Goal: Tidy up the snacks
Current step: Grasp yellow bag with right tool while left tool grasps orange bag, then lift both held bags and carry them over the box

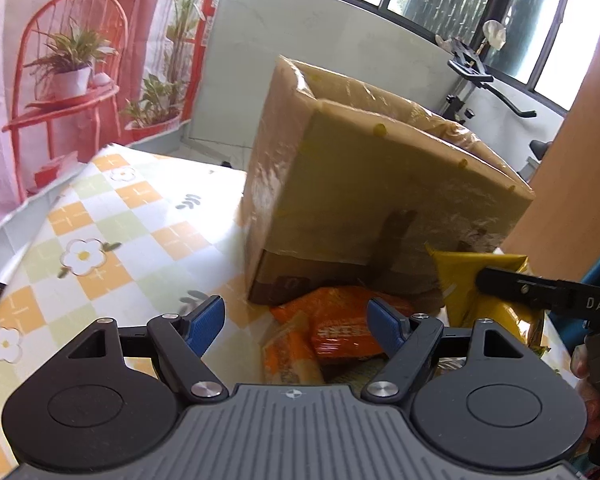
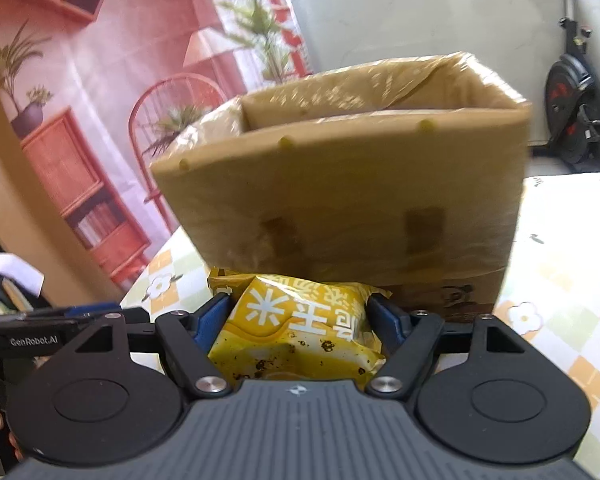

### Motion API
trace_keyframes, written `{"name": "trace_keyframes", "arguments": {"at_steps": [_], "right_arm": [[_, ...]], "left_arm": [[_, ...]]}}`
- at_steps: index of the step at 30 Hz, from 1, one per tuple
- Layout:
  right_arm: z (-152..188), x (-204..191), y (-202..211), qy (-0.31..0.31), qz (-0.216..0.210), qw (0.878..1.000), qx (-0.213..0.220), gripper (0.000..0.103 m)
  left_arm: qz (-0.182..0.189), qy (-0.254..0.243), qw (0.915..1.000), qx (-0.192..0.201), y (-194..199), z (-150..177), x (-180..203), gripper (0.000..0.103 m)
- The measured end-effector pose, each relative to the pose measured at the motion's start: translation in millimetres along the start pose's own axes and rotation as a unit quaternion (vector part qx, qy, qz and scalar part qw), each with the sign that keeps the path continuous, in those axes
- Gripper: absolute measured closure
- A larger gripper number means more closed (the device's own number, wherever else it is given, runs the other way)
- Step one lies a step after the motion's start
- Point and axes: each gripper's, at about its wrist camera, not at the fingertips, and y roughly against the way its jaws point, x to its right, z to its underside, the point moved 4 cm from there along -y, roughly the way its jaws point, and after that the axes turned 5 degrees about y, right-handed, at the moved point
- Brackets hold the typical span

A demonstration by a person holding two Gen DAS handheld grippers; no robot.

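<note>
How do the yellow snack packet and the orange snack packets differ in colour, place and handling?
The yellow snack packet sits between the right gripper fingers; the orange snack packets lie on the tablecloth beneath the open left gripper. Yellow is single; orange are several. Both lie before the cardboard box.

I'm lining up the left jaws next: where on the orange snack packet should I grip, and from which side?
Grip the orange snack packet across its puffed middle, coming from above and the near side. It lies flat on the table against the cardboard box, so the far side is blocked. The left gripper already hangs open astride it; the yellow packet sits between the right gripper's jaws.
</note>
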Motion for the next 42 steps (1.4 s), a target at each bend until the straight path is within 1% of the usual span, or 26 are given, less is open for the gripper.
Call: {"name": "trace_keyframes", "arguments": {"at_steps": [5,7,10,11,13,14,15,19,24,26,29,34,35,36,38,40,42], "right_arm": [[3.3,13.8,17.1,-0.011,0.030,0.999,0.034,0.027],[5.6,19.3,20.6,-0.013,0.039,0.998,0.042,0.027],[9.9,24.8,22.5,-0.009,0.053,0.997,0.047,0.027],[11.4,26.2,22.6,-0.008,0.056,0.997,0.048,0.027],[15.2,30.8,23.7,-0.011,0.058,0.997,0.049,0.027],[17.3,33.2,24.1,-0.013,0.059,0.997,0.050,0.027],[19.7,37.0,24.7,-0.017,0.058,0.997,0.050,0.027],[27.6,50.4,28.9,-0.028,0.055,0.997,0.052,0.027],[33.4,62.8,35.2,-0.045,0.058,0.996,0.060,0.027],[35.3,67.3,35.5,-0.051,0.058,0.995,0.061,0.027],[38.3,72.6,33.7,-0.057,0.058,0.995,0.059,0.027],[43.2,79.1,29.7,-0.070,0.056,0.994,0.057,0.027],[43.8,80.8,29.1,-0.072,0.056,0.994,0.057,0.027],[43.4,82.0,28.7,-0.073,0.055,0.994,0.056,0.027],[45.4,84.8,28.1,-0.077,0.056,0.994,0.056,0.027],[45.2,86.1,27.2,-0.080,0.056,0.994,0.055,0.027],[45.3,87.0,26.7,-0.083,0.057,0.993,0.055,0.027]], "left_arm": [[-0.006,-0.007,0.9999,-0.012,-16.8,3.3,13.7,0.021],[-0.002,0.001,0.9997,-0.025,-29.2,4.0,18.5,0.019],[0.007,0.021,0.9984,-0.052,-50.9,5.3,24.8,0.019],[0.008,0.024,0.9981,-0.056,-56.3,6.2,27.1,0.019],[0.010,0.016,0.9985,-0.052,-64.9,6.3,35.5,0.017],[0.008,0.008,0.9987,-0.050,-69.1,6.7,38.9,0.014],[0.005,0.001,0.9988,-0.049,-73.6,6.9,42.0,0.014],[0.007,-0.008,0.9983,-0.058,-90.6,8.4,51.4,0.014],[-0.013,-0.033,0.9969,-0.071,-108.3,14.4,58.2,0.013],[-0.013,-0.038,0.9963,-0.076,-114.2,15.5,61.7,0.013],[-0.010,-0.034,0.9951,-0.092,-123.0,13.6,65.9,0.013],[0.014,-0.002,0.9922,-0.124,-137.8,13.3,62.5,0.012],[0.018,0.001,0.9918,-0.127,-139.4,14.1,62.2,0.013],[0.023,0.000,0.9917,-0.126,-139.6,15.2,62.5,0.016],[0.027,-0.009,0.9925,-0.119,-137.1,17.1,64.5,0.019],[0.024,-0.019,0.9935,-0.110,-135.0,18.3,67.9,0.025],[0.024,-0.030,0.9942,-0.101,-129.1,18.9,69.7,0.033]]}}
